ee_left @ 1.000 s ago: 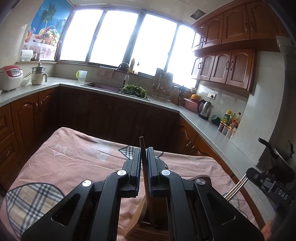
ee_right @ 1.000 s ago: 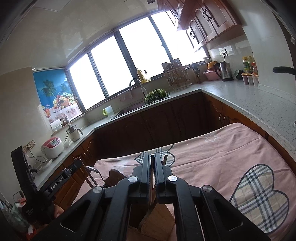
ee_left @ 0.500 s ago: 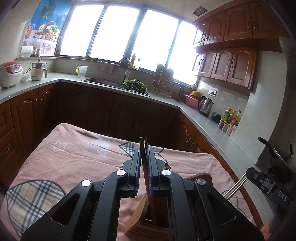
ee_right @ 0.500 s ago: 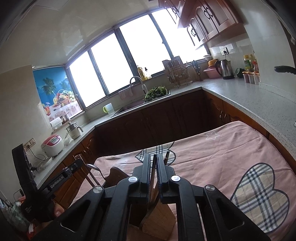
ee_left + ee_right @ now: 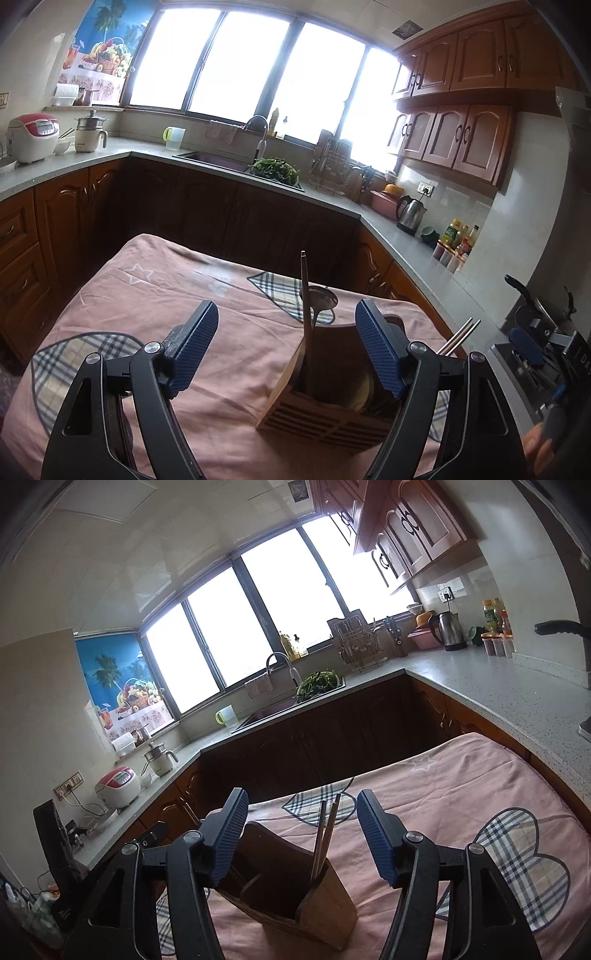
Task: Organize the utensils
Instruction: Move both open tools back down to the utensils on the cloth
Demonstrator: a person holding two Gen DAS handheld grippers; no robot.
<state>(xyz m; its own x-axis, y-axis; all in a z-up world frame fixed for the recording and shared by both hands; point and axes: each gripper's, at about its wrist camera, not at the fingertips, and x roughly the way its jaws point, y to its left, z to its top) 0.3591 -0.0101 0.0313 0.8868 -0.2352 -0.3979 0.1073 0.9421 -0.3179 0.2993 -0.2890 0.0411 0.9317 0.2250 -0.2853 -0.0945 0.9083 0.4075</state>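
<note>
Left gripper (image 5: 284, 347): jaws opening, empty | right gripper (image 5: 301, 830): jaws opening, clear of chopsticks (image 5: 325, 834) | wooden utensil holder (image 5: 325, 402): desk, 6 o'clock | ladle (image 5: 314, 306): stiff, slippery; grip your handle mid-length.

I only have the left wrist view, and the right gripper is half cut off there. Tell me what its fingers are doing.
Observer: The right gripper has its fingers opening; the chopsticks stand between them, untouched.
Operator: Say where those chopsticks sit.
Observer: In an end compartment of the wooden holder, leaning a little apart from each other.
</note>
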